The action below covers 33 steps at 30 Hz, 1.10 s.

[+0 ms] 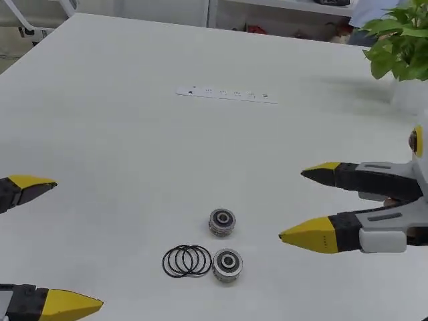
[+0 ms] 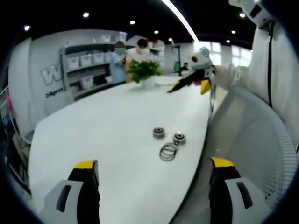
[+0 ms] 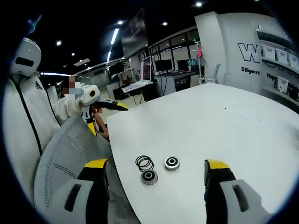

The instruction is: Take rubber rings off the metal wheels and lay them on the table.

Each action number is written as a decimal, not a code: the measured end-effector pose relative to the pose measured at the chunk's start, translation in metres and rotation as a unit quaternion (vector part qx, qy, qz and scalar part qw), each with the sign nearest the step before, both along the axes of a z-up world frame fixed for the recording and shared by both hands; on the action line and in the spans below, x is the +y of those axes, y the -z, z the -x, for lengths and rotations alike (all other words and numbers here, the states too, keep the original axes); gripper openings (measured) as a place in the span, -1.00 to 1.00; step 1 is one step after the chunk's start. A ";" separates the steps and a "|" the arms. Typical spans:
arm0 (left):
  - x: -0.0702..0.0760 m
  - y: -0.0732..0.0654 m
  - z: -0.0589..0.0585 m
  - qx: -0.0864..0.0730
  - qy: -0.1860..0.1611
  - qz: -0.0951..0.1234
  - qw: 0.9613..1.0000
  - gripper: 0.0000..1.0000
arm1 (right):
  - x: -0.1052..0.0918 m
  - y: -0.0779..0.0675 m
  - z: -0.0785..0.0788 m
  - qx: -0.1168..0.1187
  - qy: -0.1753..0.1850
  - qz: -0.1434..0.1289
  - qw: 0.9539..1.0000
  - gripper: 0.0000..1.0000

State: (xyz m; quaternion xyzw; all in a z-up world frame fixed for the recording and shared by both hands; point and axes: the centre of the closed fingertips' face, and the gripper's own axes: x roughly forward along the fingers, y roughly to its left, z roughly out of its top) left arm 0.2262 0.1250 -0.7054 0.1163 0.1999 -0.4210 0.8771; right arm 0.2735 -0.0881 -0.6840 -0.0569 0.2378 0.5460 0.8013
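Well, the rubber rings (image 1: 186,261) lie flat on the table (image 1: 120,134) in a loose overlapping bunch right by the nearer wheel (image 1: 227,264). I cannot tell whether they touch it. The farther wheel (image 1: 222,222) sits just beyond, apart from the rings. I read that bunch as rings already laid down, kept close to the wheels so little reaching is needed. Both wheels rest with a face up, which I judge leaves their rims free for a jaw tip to catch. The left gripper (image 1: 77,245) and right gripper (image 1: 291,204) hang on either side of the wheels, well apart from them, jaws spread wide and carrying nothing. Held back like that, they leave me a clear look at the work from the head view. From the left gripper view the rings (image 2: 168,151) lie nearest, with the wheels behind them. From the right gripper view the rings (image 3: 144,163) lie beside one wheel (image 3: 149,177). A power strip (image 1: 226,93) lies far up the table, and a plant (image 1: 401,40) stands at its far corner, both out of the way. The wheels are too small for me to see whether any ring is left in their grooves. The overlapping rings cannot be counted surely. The left gripper's body is cut off at the edge of the head view.
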 end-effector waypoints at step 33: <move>0.008 0.036 0.009 0.050 -0.044 0.016 0.998 1.00 | -0.041 0.089 0.037 0.082 0.055 0.023 0.995 0.92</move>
